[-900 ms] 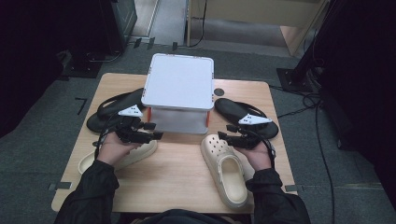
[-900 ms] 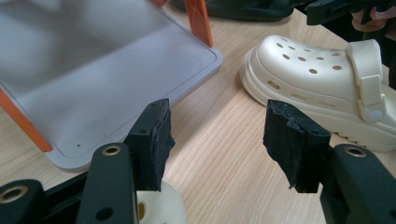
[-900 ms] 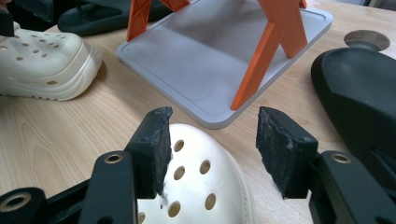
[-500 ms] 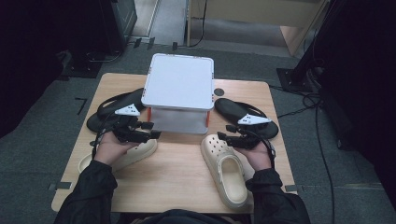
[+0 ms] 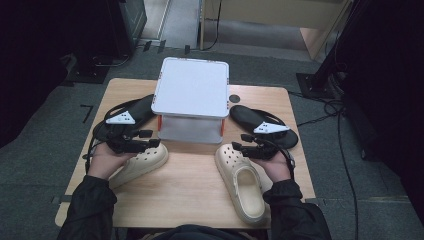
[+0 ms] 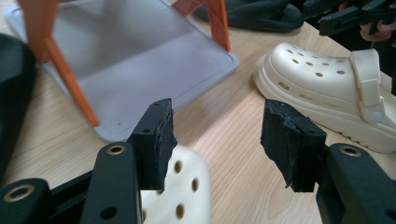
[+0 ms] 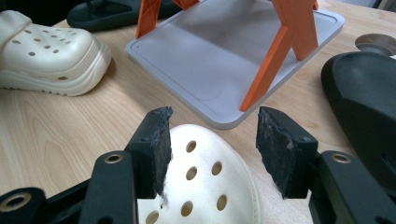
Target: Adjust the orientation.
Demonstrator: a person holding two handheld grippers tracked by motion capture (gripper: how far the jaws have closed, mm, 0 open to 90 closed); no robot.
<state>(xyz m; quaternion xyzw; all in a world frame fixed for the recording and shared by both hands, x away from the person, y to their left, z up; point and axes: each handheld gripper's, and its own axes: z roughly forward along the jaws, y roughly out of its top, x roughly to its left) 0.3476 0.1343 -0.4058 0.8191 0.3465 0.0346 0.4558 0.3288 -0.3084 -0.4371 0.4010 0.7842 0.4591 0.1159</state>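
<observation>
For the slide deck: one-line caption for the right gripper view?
Open right claw poised over a cream clog's toe, facing the grey two-tier rack with orange legs.

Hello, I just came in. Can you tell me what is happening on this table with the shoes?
A person sits at a wooden table holding a two-jaw gripper in each hand. The left gripper hangs over the toe of one cream clog, and the right gripper hangs over the toe of the other cream clog. Both have their jaws open, gripping nothing. A small grey rack with orange legs stands in the middle, with a black sandal on its left and another on its right.
</observation>
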